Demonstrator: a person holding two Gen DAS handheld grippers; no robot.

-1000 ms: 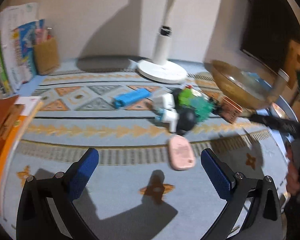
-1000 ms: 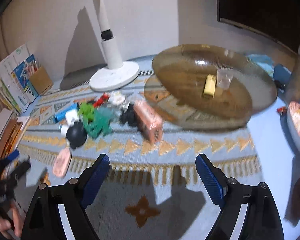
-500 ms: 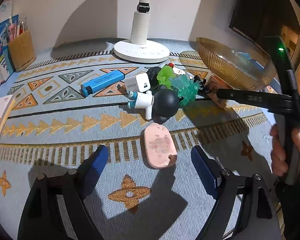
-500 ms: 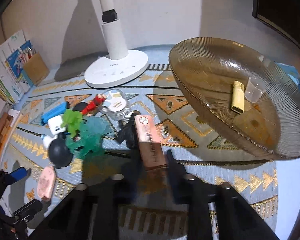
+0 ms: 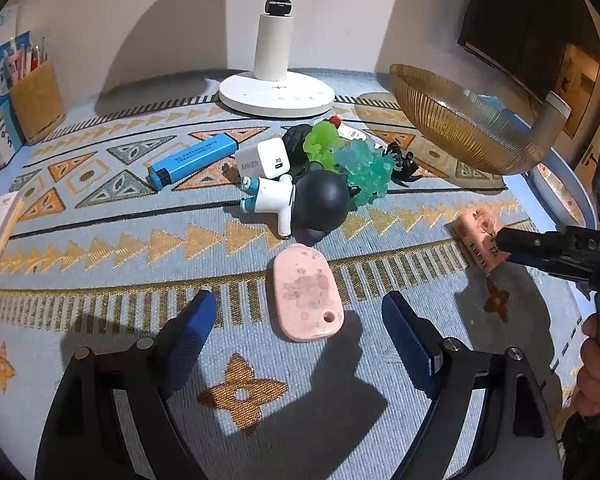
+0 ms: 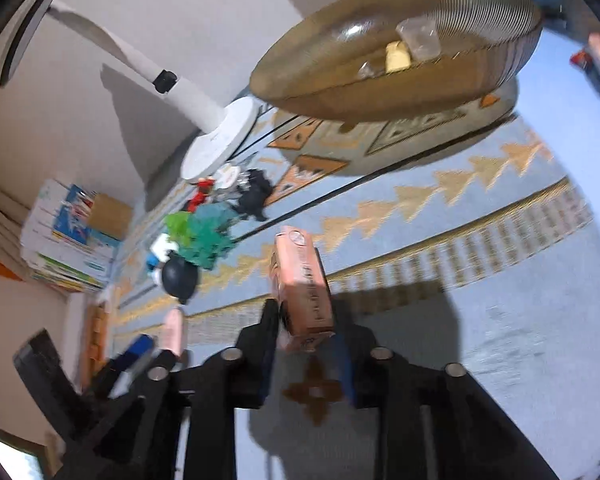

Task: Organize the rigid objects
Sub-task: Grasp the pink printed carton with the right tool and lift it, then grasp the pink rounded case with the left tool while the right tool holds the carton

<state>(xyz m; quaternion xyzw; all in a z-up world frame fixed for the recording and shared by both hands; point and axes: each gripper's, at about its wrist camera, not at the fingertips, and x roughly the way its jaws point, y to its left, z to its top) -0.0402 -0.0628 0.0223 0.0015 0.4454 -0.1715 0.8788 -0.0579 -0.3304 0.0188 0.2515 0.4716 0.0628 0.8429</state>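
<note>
Gripping the pink box (image 6: 303, 288) now, right gripper (image 6: 306, 354) jaws clamped; box left the pile. Left gripper (image 5: 296, 322) jaws narrower, still apart around pink tag (image 5: 306, 292).

Home desk — lamp (image 5: 276, 92), books (image 6: 66, 240)

Plain pale wall (image 5: 160, 8), patterned blue mat (image 5: 100, 248), possibly dark screen (image 5: 516, 28)

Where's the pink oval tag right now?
The pink oval tag lies flat on the patterned mat, between the open fingers of the left gripper in the left wrist view, just in front of the black round toy.
</note>
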